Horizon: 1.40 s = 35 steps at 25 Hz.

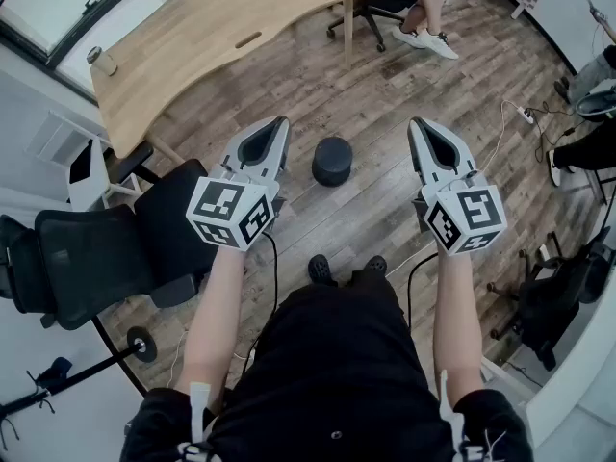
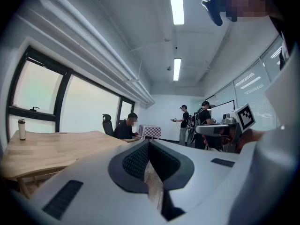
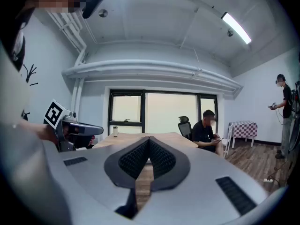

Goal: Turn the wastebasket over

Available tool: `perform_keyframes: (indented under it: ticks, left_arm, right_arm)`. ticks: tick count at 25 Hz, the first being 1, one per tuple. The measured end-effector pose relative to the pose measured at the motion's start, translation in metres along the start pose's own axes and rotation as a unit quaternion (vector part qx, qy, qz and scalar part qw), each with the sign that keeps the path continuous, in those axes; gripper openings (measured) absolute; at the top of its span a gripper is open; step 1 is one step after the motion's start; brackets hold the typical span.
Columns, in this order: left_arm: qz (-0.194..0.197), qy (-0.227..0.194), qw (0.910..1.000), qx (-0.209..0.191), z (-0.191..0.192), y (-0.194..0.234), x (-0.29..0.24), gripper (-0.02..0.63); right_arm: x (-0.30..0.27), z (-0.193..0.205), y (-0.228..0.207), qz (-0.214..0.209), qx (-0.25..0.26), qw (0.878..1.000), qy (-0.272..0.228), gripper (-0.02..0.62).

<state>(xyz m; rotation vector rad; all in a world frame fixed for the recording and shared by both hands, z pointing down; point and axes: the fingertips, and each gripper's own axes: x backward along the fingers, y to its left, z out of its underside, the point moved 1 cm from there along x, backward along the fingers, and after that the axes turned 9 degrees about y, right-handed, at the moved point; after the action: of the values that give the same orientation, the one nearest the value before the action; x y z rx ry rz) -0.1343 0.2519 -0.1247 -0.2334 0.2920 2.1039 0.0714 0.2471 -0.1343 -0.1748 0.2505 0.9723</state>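
Count: two grippers, one wastebasket, one wooden desk, one cup, two black office chairs.
Far left: and here's the near chair, parked beside the wooden desk, with the cup standing on the desk's left end.
Left gripper: jaws pressed together with nothing between them, held over the plank floor, to the left of the bin and apart from it.
Wastebasket: dark and round, standing on the floor between the two grippers and just ahead of the person's shoes.
Its axis: long axis vertical, round end facing up; I can't tell whether that end is the mouth or the base.
Right gripper: jaws closed tight too, also empty, to the right of the bin and clear of it.
Top edge: the far chair sits behind the desk.
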Motion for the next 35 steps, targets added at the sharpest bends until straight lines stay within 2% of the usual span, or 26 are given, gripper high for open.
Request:
perform_keyframes:
  ticks: [14,21,35]
  left_arm:
    - [0.008,0.003,0.9999,-0.009,0.003,-0.013,0.008,0.017]
    - [0.013,0.008,0.9999,-0.007,0.01,-0.016,0.01,0.017]
    - [0.007,0.042,0.999,0.016,0.04,-0.015,-0.012,0.017]
  right_arm:
    - [0.017,-0.003,0.007,-0.001,0.006,1.0,-0.004,0.031]
    - [0.027,0.001,0.01,0.001,-0.02,1.0,-0.022,0.032]
    - [0.016,0.034,-0.013,0.004,-0.042,0.999,0.015,0.032]
